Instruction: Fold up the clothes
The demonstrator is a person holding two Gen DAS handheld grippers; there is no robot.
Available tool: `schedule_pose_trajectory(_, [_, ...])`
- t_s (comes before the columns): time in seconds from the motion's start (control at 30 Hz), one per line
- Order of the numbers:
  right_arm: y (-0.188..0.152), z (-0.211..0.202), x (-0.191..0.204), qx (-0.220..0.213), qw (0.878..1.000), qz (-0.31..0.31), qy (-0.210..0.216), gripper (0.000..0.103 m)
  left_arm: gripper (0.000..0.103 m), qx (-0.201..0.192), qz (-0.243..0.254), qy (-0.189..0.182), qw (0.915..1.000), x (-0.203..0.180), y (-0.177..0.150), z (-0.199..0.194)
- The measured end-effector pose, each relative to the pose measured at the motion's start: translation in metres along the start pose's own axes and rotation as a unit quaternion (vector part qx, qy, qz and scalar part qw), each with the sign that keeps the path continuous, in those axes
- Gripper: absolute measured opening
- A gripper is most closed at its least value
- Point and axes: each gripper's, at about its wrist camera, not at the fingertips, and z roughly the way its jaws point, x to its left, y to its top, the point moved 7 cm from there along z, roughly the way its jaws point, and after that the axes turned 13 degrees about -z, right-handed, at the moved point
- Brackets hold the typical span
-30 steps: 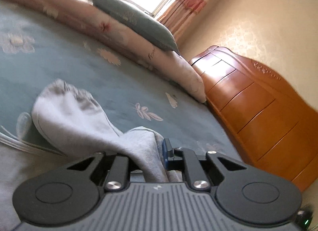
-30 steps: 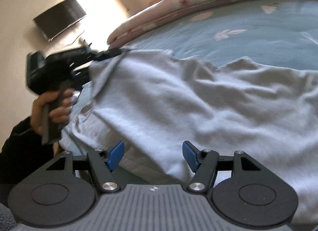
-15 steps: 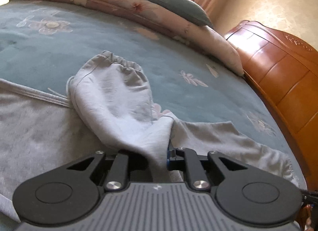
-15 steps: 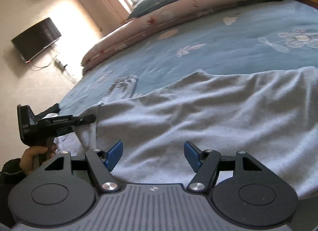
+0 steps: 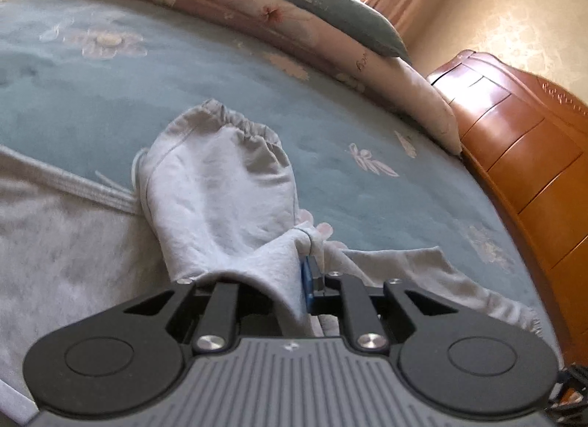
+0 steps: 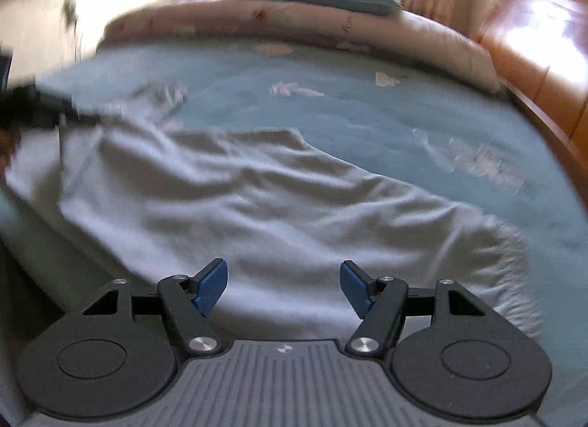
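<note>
The sweatshirt [image 6: 257, 206] lies spread over the bed [image 6: 330, 114], a pale grey garment with its body stretching ahead of your right claw [image 6: 283, 285] and off to its left. Your right claw stands wide, its blue pads [image 6: 211, 285] apart with nothing between them, hovering just above the near edge of the cloth; whether it touches the fabric you cannot tell from this blurred view.

Your left claw [image 5: 307, 280] is pinched tight on a fold of the sweatshirt [image 5: 220, 199], the cloth bunched up between its fingers so that only a sliver of one blue pad [image 5: 305, 282] shows. Straight ahead of that claw the sleeve [image 5: 217, 177] rises in a puffed hump, ending in a gathered cuff [image 5: 235, 122] that rests on the bed [image 5: 110, 96] further out. To the claw's left the ribbed hem [image 5: 73, 184] runs across the blue cover, and more grey cloth trails away to its right.

Far ahead of both claws, a rolled pink quilt [image 5: 257, 19] lies along the end of the bed with a grey-green pillow [image 5: 323, 4] on top. The wooden headboard [image 5: 525, 155] stands well to the right.
</note>
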Motion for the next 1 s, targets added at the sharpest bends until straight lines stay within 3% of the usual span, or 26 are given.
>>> schedule_pose_trajectory(0.07, [-0.005,-0.001,-0.006,0.011,1.000,-0.010,-0.008,0.072,0.015,0.031,-0.018,-0.021,0.9991,-0.001,-0.004,0.005])
schedule_pose_trajectory(0.17, [-0.010,-0.003,-0.014,0.009,1.000,0.007,-0.007,0.072,0.019,0.056,-0.017,-0.012,0.9982,-0.002,-0.014,0.016])
schedule_pose_trajectory(0.23, [-0.011,-0.005,-0.017,0.001,1.000,0.024,-0.002,0.072,0.016,0.051,-0.003,0.013,0.9986,-0.002,-0.018,0.021])
schedule_pose_trajectory(0.3, [-0.011,-0.006,-0.016,-0.008,0.999,0.033,0.003,0.072,0.003,0.040,0.009,0.027,0.9988,-0.004,-0.019,0.020])
schedule_pose_trajectory(0.47, [-0.008,-0.007,-0.010,-0.006,1.000,0.003,0.005,0.072,0.003,0.018,-0.003,0.011,0.9998,-0.015,0.001,-0.001])
schedule_pose_trajectory(0.73, [-0.017,0.010,-0.004,0.016,1.000,-0.022,0.013,0.072,0.007,0.059,-0.036,0.069,0.9952,0.018,-0.010,0.029])
schedule_pose_trajectory(0.97, [-0.016,0.030,0.028,0.040,0.995,-0.088,0.018,0.072,0.011,0.061,-0.036,0.060,0.9957,0.016,-0.011,0.030])
schedule_pose_trajectory(1.0, [-0.021,0.035,0.029,0.059,0.993,-0.098,0.011,0.072,0.012,0.063,-0.036,0.058,0.9957,0.015,-0.012,0.028])
